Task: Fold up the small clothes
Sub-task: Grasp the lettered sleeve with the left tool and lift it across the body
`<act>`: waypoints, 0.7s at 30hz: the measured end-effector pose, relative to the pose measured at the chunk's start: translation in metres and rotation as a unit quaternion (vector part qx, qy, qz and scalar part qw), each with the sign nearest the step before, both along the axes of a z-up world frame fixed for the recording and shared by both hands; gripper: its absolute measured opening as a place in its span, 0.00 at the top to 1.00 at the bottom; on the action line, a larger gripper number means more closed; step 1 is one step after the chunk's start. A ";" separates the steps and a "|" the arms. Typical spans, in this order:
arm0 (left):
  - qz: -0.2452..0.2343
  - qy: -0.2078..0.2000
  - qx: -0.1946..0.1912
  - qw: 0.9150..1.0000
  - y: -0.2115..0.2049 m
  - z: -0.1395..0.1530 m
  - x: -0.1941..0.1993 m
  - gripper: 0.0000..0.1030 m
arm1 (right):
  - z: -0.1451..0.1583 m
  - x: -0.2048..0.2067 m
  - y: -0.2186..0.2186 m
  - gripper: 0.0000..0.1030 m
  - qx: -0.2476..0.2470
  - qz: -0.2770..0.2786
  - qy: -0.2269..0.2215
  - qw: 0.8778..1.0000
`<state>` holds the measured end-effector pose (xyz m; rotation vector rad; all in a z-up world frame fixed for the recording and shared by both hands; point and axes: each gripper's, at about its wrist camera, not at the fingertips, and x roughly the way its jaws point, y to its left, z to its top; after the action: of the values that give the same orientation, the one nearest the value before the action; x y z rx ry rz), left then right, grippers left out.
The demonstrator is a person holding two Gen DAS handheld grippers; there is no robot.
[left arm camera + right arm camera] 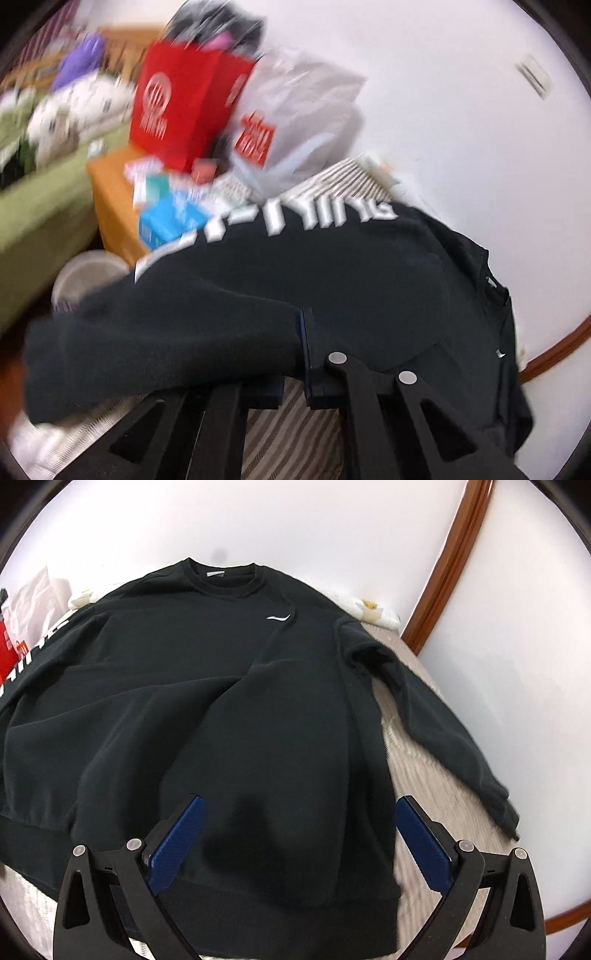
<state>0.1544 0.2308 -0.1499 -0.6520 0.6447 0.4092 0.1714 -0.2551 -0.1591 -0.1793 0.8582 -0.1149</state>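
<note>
A black sweatshirt with a small white logo lies spread on a striped cloth, collar at the far side. Its right sleeve stretches out to the right. My right gripper is open, its blue pads either side of the hem at the near edge, holding nothing. In the blurred left wrist view my left gripper is shut on the sweatshirt's left sleeve, which is lifted and drapes over the left finger. The sleeve carries white lettering.
A red paper bag and a white plastic bag stand at the far left, with blue boxes on an orange table. A green sofa lies beyond. A white wall with brown trim is close on the right.
</note>
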 end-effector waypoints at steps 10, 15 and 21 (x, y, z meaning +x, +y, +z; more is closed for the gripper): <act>-0.124 -0.049 0.162 0.978 -0.092 0.115 0.074 0.94 | 0.019 0.011 -0.032 0.02 0.013 0.010 -0.047 0.999; -0.204 -0.066 0.182 0.960 -0.174 0.132 0.127 0.94 | 0.028 0.016 -0.066 0.02 0.009 -0.005 -0.073 0.997; -0.293 -0.057 0.195 0.934 -0.270 0.110 0.172 0.94 | 0.020 0.011 -0.127 0.02 0.020 -0.064 -0.069 0.995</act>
<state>0.3267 -0.0391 -0.0395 -0.0848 0.5935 -0.0623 0.1826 -0.3823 -0.1393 -0.0774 0.7334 -0.2274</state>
